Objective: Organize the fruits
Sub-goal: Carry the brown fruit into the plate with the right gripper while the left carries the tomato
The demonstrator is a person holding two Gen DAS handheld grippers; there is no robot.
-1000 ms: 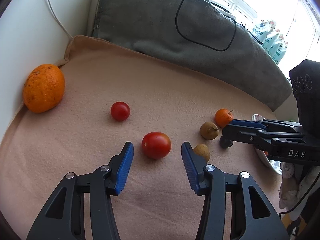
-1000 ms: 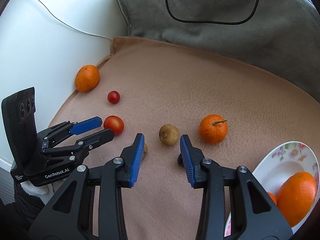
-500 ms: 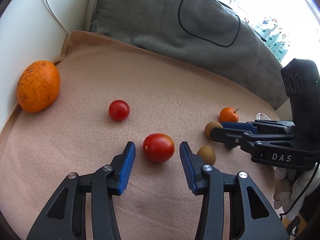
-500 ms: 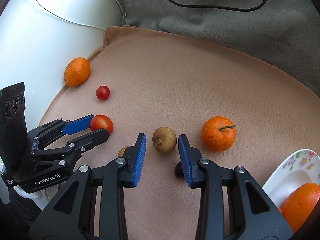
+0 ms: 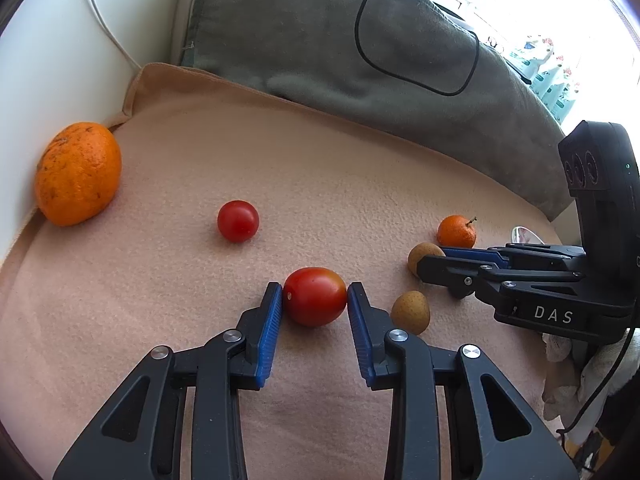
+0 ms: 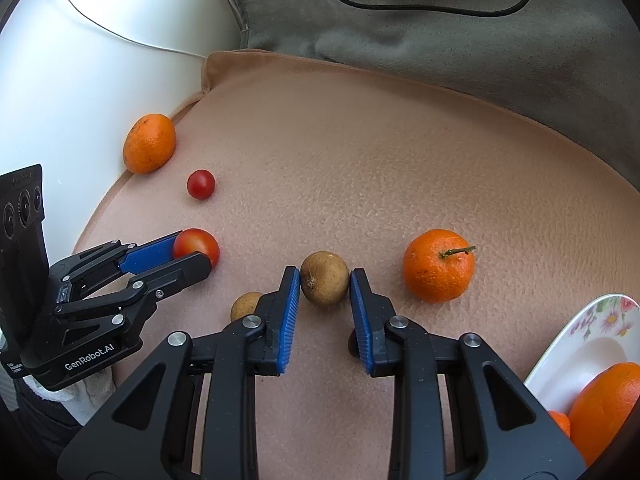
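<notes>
Blue pads of the left gripper (image 5: 315, 300) are closing on the larger tomato (image 5: 315, 296), and the right gripper (image 6: 325, 286) is closing on a brown fruit (image 6: 324, 283). A second brown fruit (image 6: 245, 305) sits half hidden behind its left finger. Open peach blanket (image 6: 380, 152) stretches to the grey cushion (image 6: 440, 32); the floral plate (image 6: 576, 344) is cut off.

The left gripper (image 5: 315, 300) is closing its jaws on a large red tomato (image 5: 315, 296), blue pads touching its sides. It rests on the tan blanket (image 5: 320, 184).

A beige blanket (image 6: 400, 168) carries two tomatoes (image 5: 238, 221), two oranges (image 6: 149, 149), brown fruits (image 6: 325, 278) and a floral plate (image 6: 580, 344).
</notes>
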